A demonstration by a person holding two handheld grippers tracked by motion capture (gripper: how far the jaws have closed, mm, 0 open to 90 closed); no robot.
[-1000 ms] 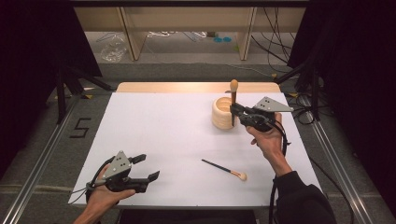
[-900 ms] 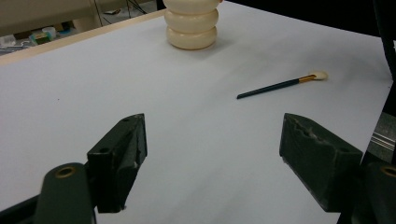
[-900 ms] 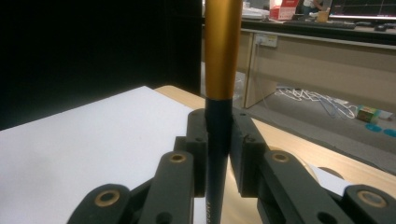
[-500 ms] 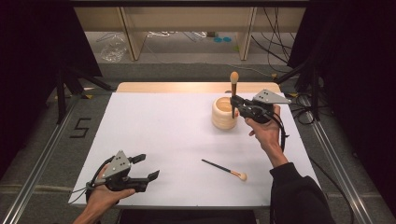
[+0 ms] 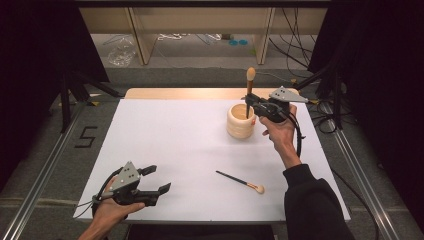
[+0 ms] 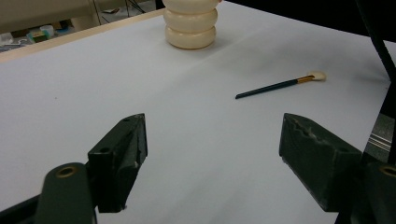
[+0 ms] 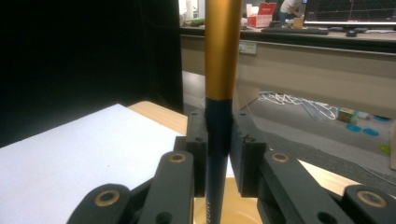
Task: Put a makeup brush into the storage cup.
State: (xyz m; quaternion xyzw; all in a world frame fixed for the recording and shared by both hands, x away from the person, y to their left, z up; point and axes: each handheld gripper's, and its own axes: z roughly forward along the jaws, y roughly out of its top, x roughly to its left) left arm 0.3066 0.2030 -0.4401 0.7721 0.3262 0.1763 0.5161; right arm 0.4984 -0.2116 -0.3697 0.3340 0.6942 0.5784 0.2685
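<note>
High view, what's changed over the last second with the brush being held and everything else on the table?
The right gripper, shut on the upright brush, has shifted a little away from the person, carrying the brush over the cream holder, its lower end inside the mouth. The left gripper stayed put with open jaws. The second brush and the holder have not moved.
</note>
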